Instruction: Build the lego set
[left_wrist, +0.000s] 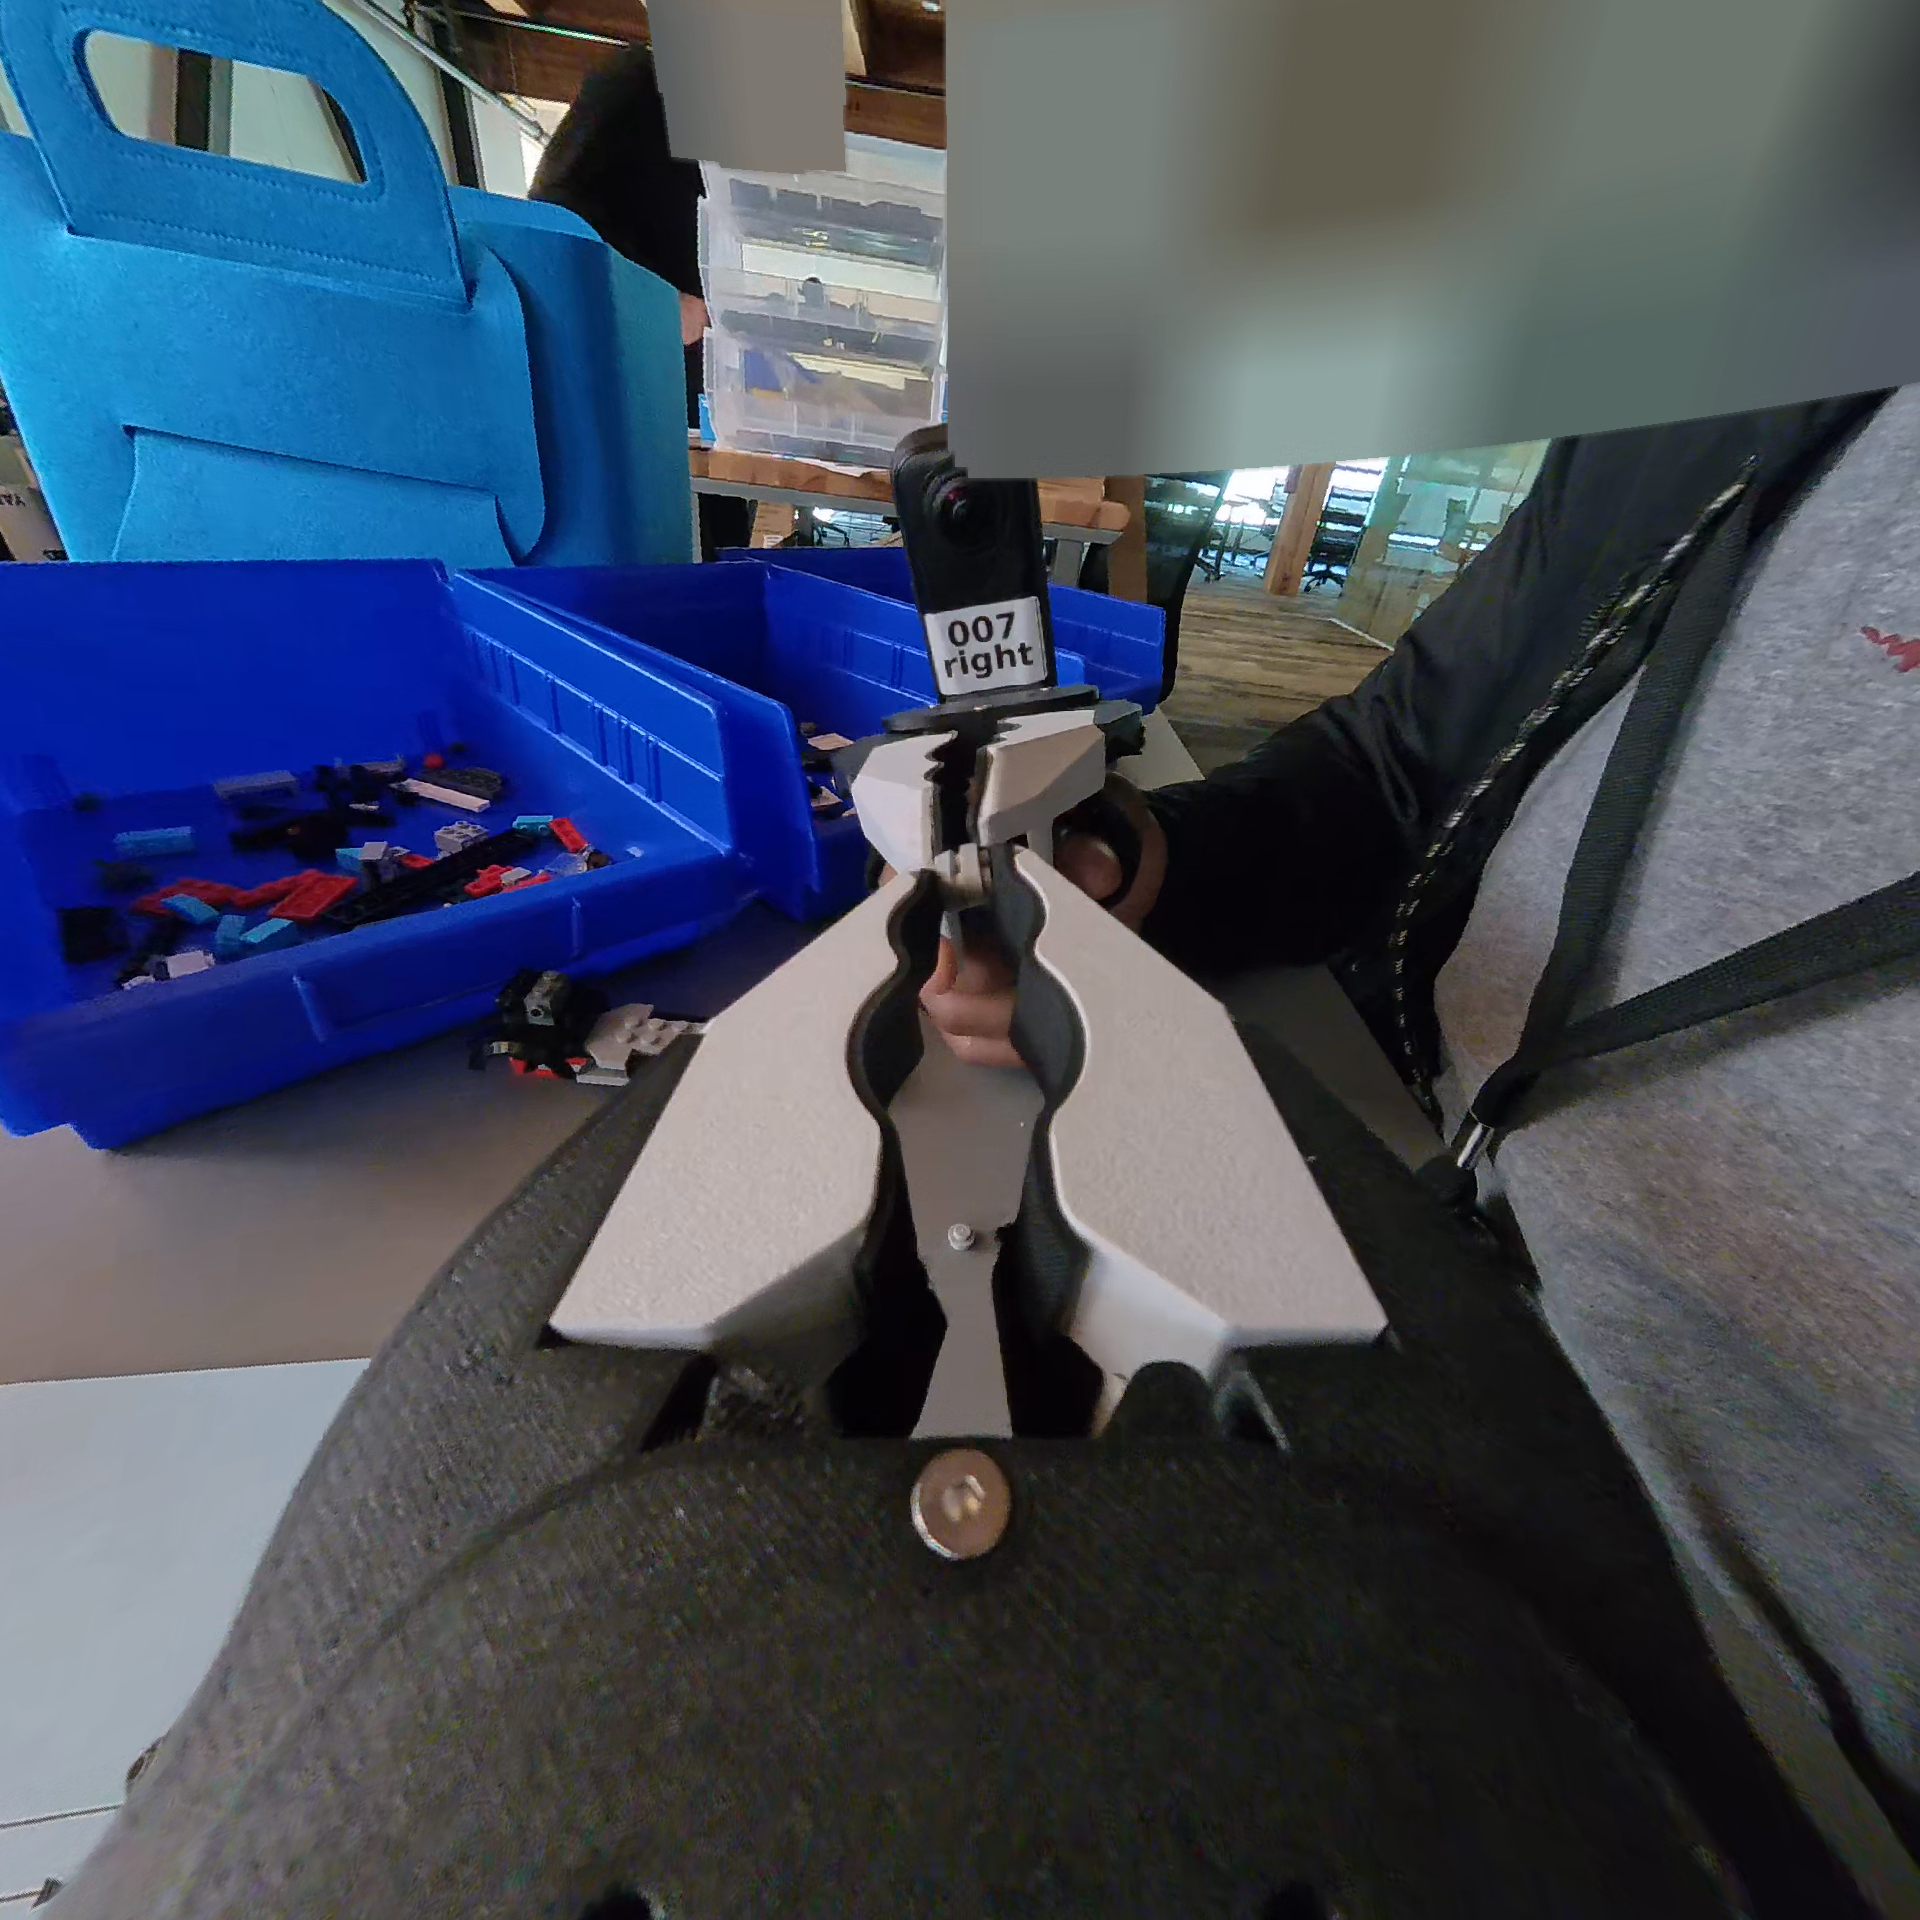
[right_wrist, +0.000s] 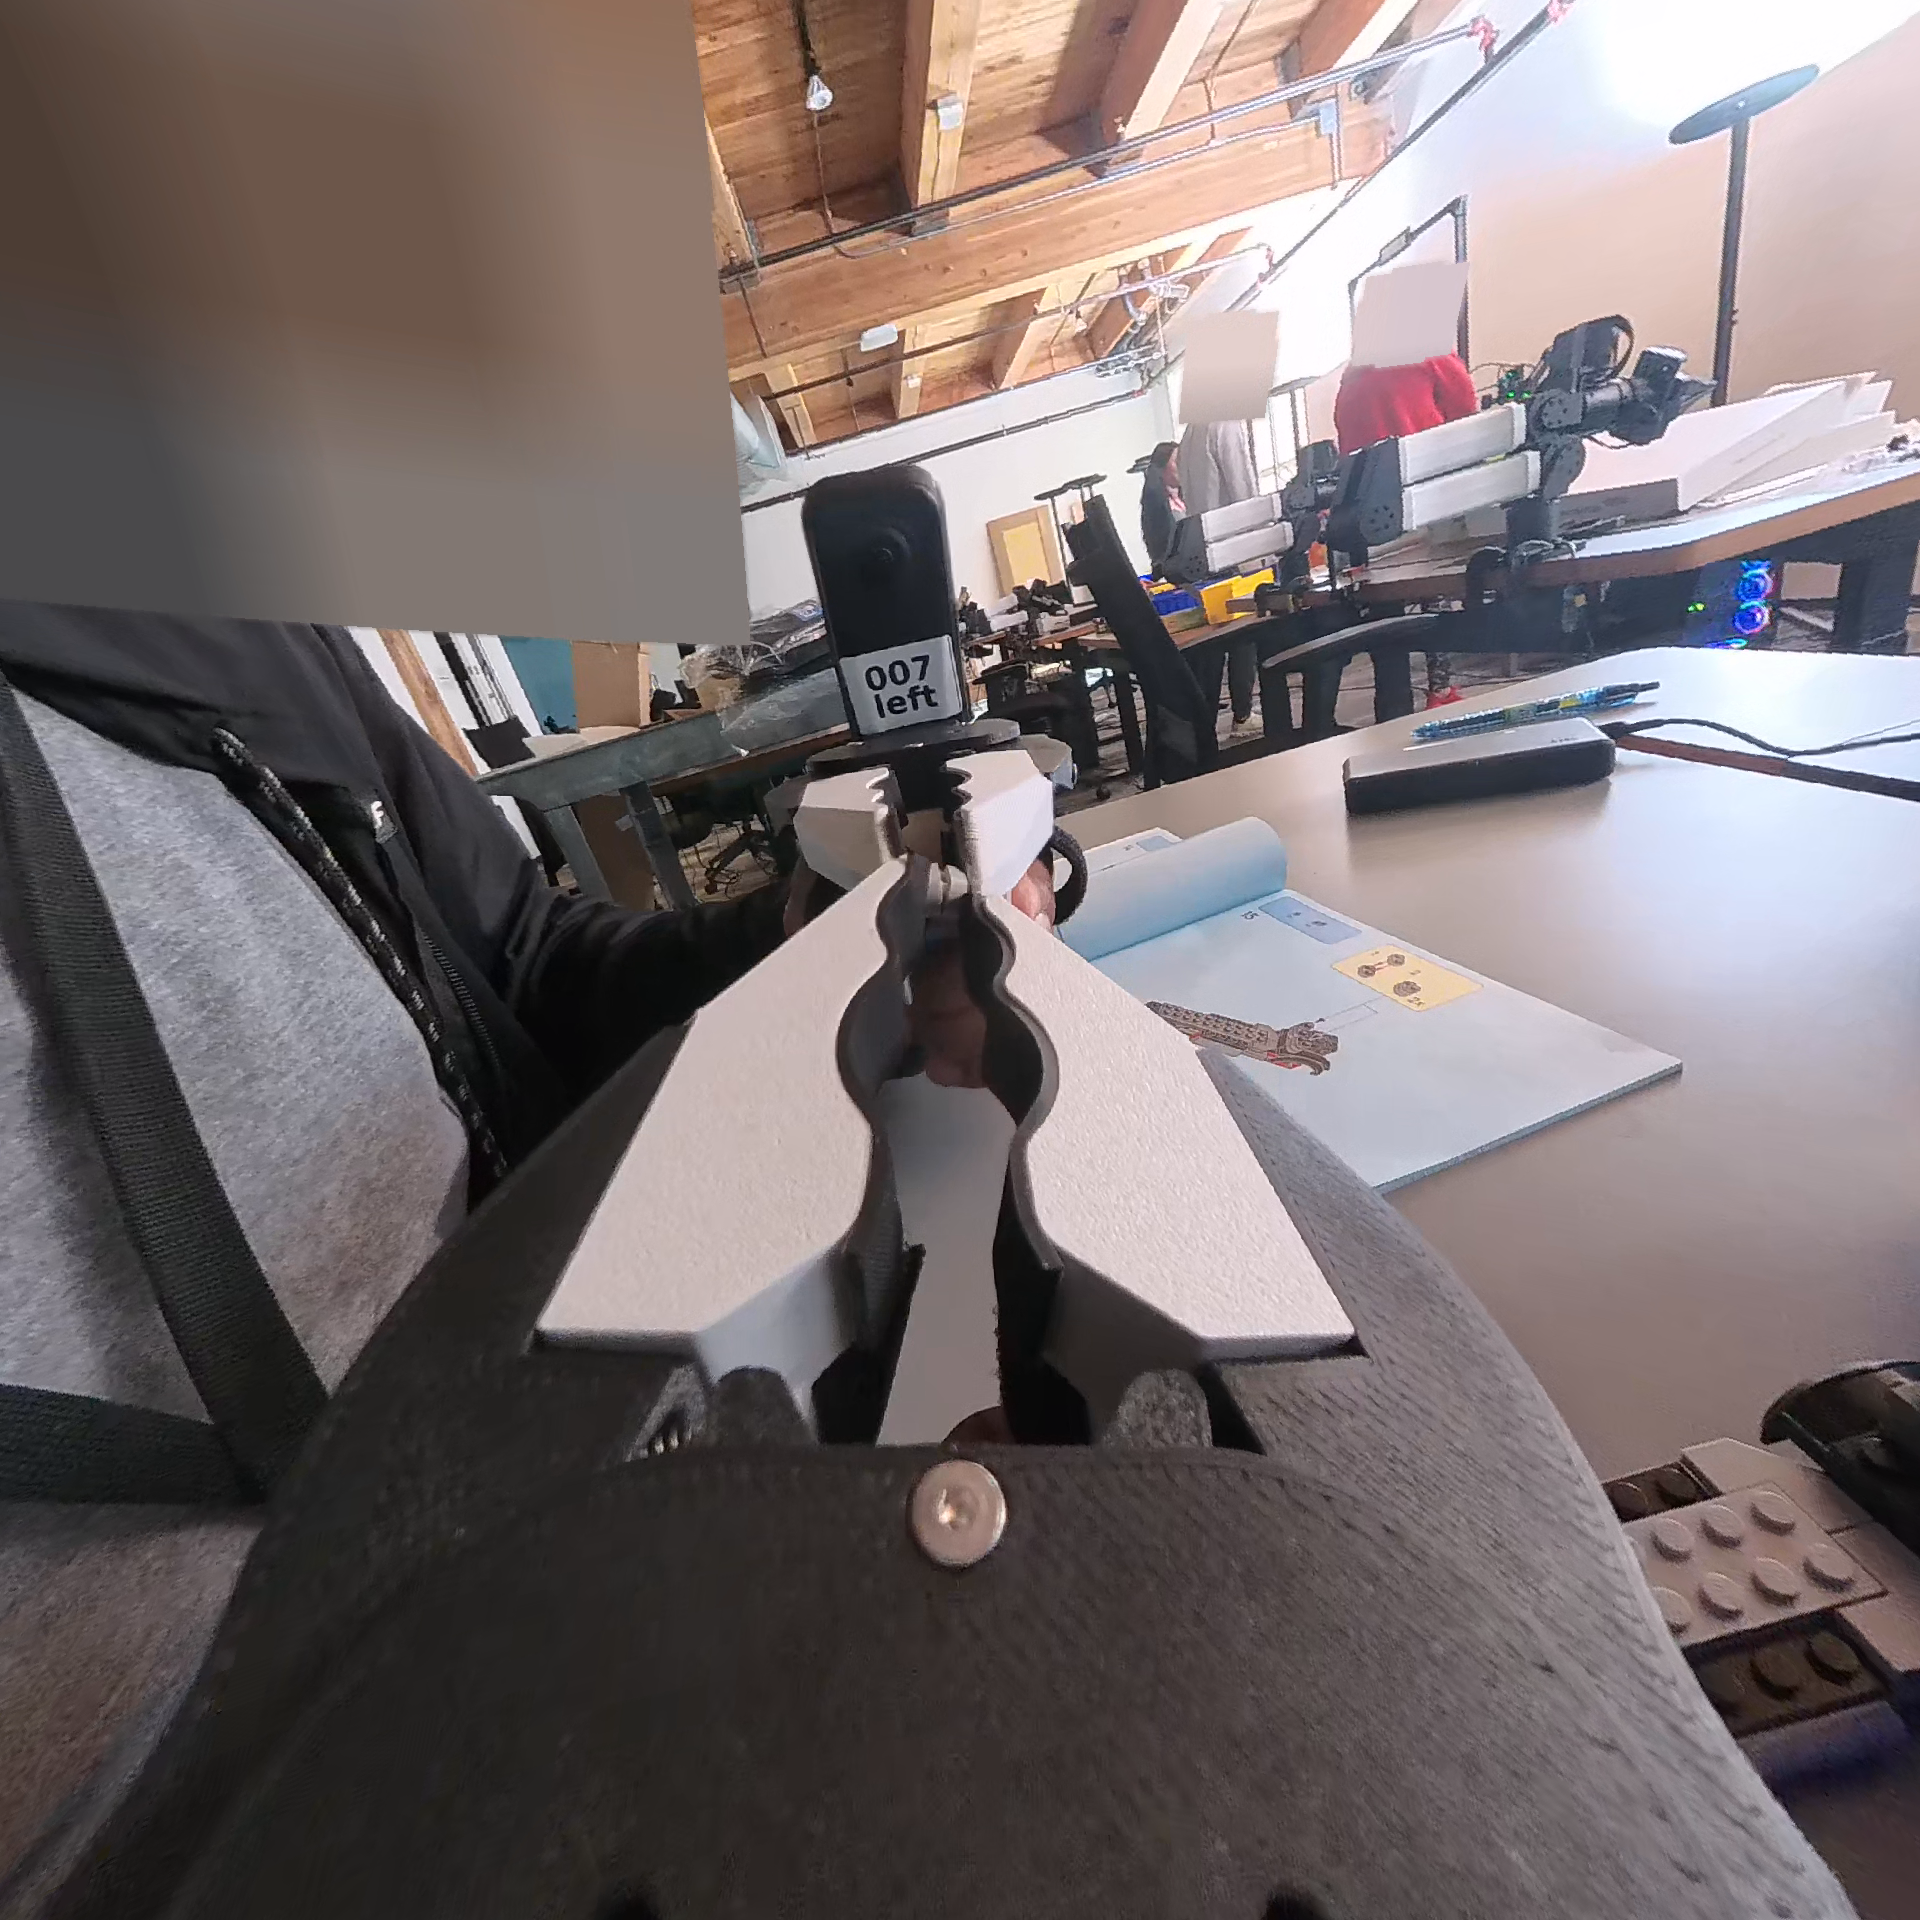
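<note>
My left gripper (left_wrist: 961, 883) and right gripper (right_wrist: 940, 902) point at each other, tip to tip, above the table. Each is shut, and both pinch a small grey lego piece (left_wrist: 964, 871) between the meeting tips; it also shows in the right wrist view (right_wrist: 938, 891). The piece is mostly hidden by the fingers. The right gripper shows facing me in the left wrist view (left_wrist: 968, 795), and the left gripper in the right wrist view (right_wrist: 928, 831). A partly built black, grey and red model (left_wrist: 582, 1029) lies on the table by the bin; its grey studded plates show close up (right_wrist: 1756, 1579).
A blue bin (left_wrist: 312, 1029) of loose bricks stands at left, a second blue bin (left_wrist: 821, 634) and a blue felt bag (left_wrist: 291, 312) behind it. An open instruction booklet (right_wrist: 1455, 1070) and a black box (right_wrist: 1475, 764) lie on the table. The person's torso (left_wrist: 1714, 935) is close. Only a small space, under 4 cm, lies between the two pairs of fingers.
</note>
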